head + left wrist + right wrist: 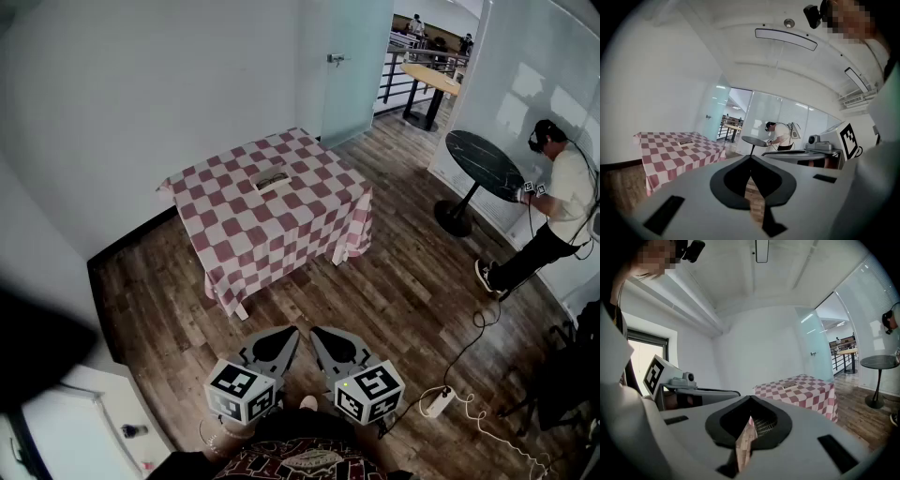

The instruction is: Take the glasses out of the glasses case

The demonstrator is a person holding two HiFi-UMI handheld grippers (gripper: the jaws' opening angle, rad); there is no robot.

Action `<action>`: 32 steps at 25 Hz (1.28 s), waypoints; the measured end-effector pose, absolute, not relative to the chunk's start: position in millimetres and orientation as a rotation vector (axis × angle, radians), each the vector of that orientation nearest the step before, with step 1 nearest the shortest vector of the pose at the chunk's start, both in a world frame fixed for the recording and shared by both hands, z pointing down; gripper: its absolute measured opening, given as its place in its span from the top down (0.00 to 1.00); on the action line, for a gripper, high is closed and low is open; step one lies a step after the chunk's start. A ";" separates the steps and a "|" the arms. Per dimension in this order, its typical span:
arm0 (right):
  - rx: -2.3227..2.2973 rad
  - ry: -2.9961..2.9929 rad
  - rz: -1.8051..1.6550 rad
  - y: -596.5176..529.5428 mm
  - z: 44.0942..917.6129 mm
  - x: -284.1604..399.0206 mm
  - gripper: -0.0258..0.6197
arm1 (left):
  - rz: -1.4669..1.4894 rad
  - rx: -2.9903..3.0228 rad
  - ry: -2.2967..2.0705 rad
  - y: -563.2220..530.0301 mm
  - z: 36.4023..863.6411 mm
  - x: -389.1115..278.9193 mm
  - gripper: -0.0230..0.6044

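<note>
Left gripper point(281, 342), right gripper point(330, 342) closed; glasses case point(272, 177) small, pale.

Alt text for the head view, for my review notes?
The left gripper and right gripper, both shut and empty, point from low down toward a distant checked-cloth table bearing the glasses case. Another person stands at a round black table.

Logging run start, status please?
Left gripper shut, empty; right gripper shut, empty. Glasses case on checkered table, well ahead, untouched. Other person off right, not in path.
</note>
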State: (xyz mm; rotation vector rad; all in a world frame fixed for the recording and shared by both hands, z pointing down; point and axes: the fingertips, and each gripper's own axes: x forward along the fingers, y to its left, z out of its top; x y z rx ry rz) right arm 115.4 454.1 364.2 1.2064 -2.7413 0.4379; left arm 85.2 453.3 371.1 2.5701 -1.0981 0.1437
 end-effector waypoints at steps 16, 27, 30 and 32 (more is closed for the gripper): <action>1.181 -2.766 0.470 453.9 366.2 124.6 0.93 | 0.159 2.577 -1.096 451.9 373.8 100.5 0.95; 1.130 -2.748 0.474 456.5 372.6 140.1 0.93 | 0.135 2.567 -1.111 454.9 374.2 114.9 0.95; 1.114 -2.758 0.479 459.8 373.8 144.7 0.93 | 0.125 2.563 -1.130 457.4 374.5 118.7 0.95; 1.107 -2.758 0.476 460.6 374.9 147.8 0.93 | 0.121 2.555 -1.143 458.8 376.7 120.1 0.95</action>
